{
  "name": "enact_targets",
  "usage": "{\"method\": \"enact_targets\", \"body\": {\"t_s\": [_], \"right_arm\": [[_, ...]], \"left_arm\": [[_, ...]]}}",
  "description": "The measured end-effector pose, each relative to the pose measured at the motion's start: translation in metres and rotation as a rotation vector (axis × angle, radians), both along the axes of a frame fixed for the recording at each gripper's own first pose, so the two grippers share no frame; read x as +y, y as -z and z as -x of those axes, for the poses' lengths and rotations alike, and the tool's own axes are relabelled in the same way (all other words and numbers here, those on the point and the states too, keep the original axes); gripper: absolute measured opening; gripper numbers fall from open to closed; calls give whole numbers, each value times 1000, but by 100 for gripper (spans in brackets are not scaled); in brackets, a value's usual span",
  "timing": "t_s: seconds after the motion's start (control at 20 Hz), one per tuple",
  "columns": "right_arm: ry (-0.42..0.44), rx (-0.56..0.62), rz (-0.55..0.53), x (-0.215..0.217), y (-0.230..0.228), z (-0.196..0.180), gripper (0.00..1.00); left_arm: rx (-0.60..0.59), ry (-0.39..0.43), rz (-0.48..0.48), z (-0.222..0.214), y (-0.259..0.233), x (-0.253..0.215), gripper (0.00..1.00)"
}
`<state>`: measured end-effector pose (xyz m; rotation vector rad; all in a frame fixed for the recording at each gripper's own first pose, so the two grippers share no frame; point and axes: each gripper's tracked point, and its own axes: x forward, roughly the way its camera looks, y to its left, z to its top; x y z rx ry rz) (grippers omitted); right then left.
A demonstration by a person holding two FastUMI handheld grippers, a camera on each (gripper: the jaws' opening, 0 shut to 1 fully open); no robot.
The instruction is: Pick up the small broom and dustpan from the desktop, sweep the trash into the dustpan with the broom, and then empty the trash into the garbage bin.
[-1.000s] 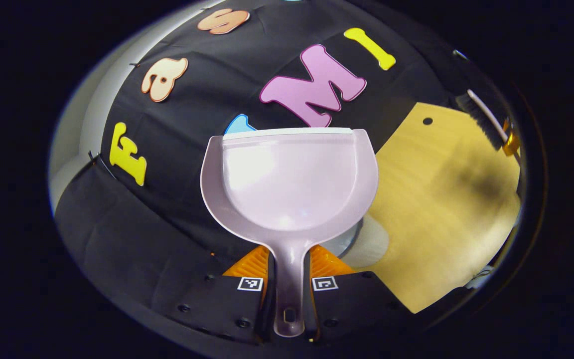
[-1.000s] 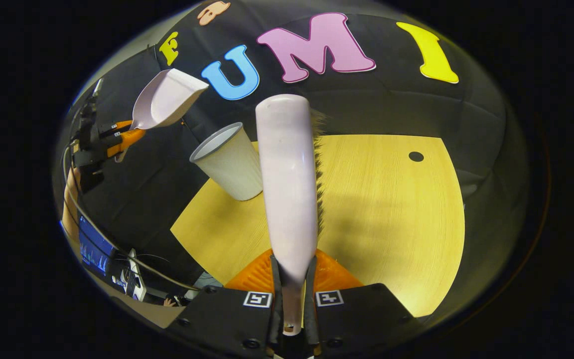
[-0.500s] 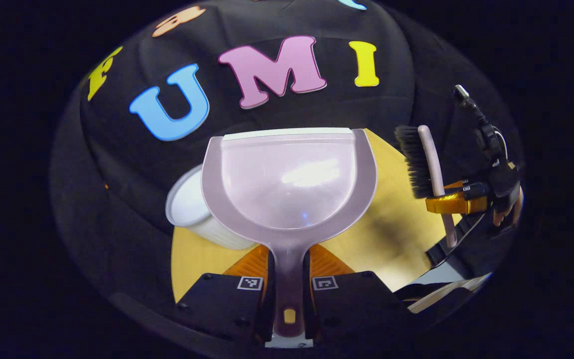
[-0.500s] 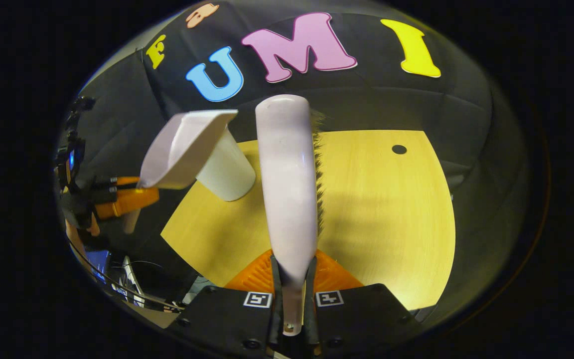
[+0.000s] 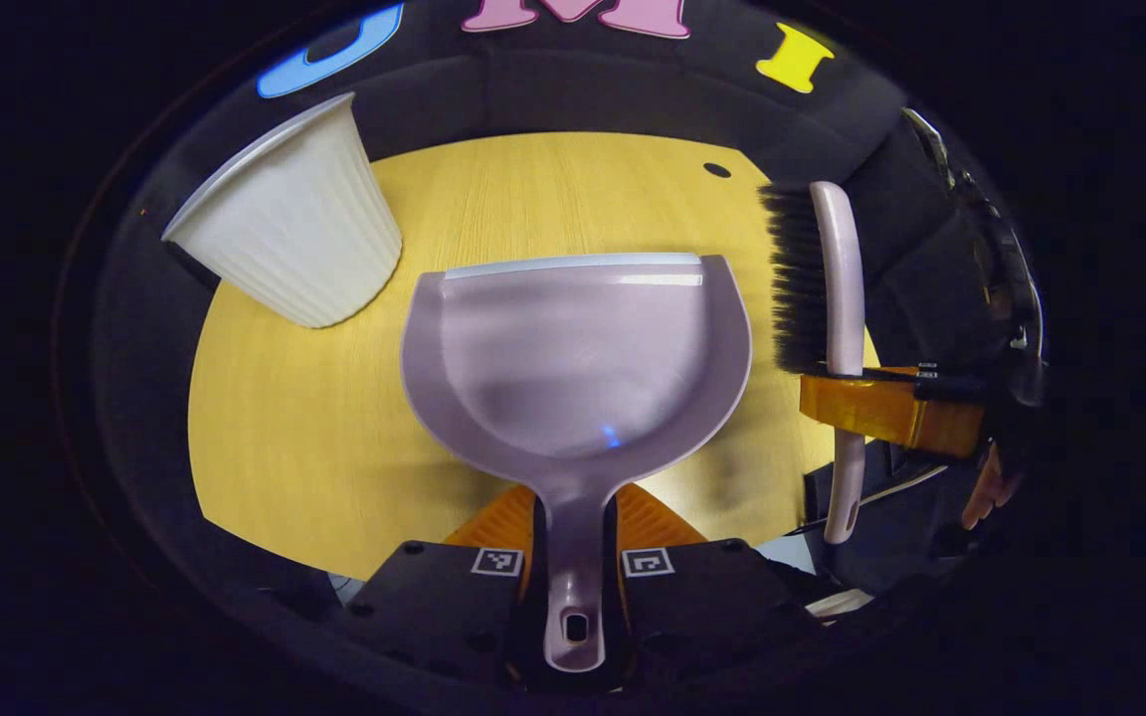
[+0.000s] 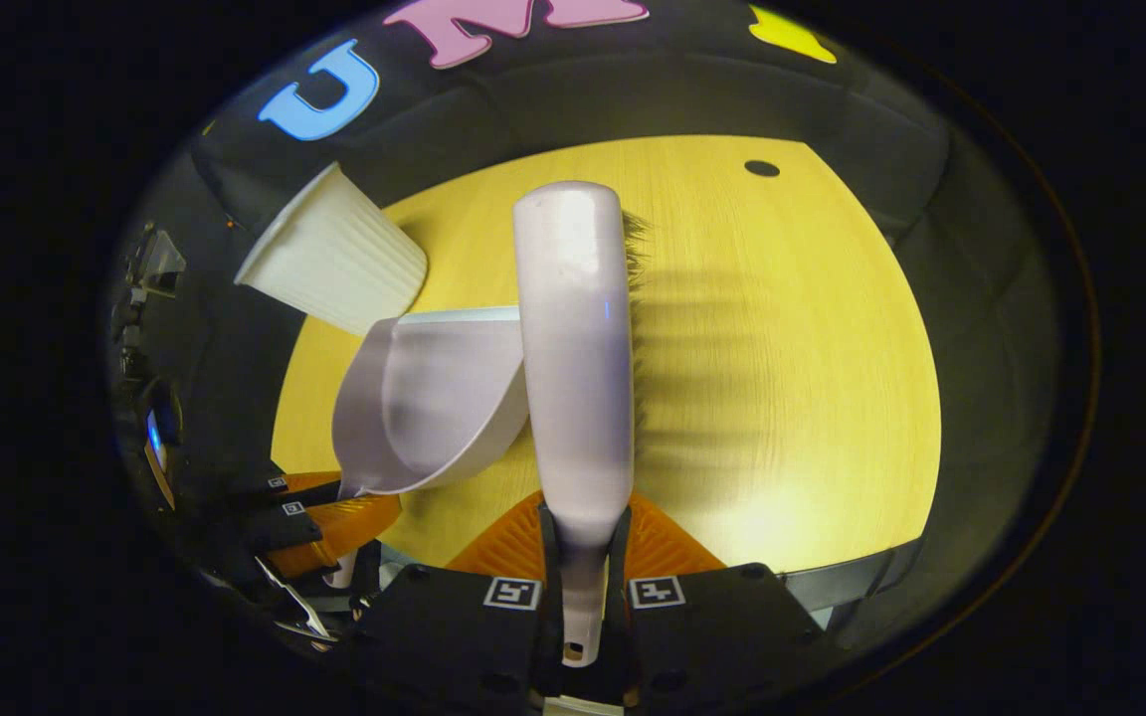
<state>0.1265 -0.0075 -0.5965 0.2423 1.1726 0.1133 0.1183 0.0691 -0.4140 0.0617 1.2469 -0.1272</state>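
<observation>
Both views are dim overall, with warm light falling from above onto the worktop (image 5: 285, 438), which glows yellow while the surroundings sink into near black. In the right gripper view a bright patch sits at the lower right of the worktop (image 6: 782, 517), and the broom (image 6: 573, 358) throws a soft striped shadow to its right. The dustpan (image 5: 573, 358) carries a pale sheen along its front lip and a tiny blue glint low in its bowl. Fisheye bending curves the worktop's edges and tilts the bin (image 5: 289, 239) at upper left. Focus is sharp centrally and softer towards the rim.
</observation>
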Motion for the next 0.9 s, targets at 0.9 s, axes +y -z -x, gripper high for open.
{"method": "enact_targets", "body": {"t_s": [0.9], "right_arm": [[38,310,113,-11,71,-3,22]], "left_arm": [[169,-48,-77,-3,2,6,22]]}}
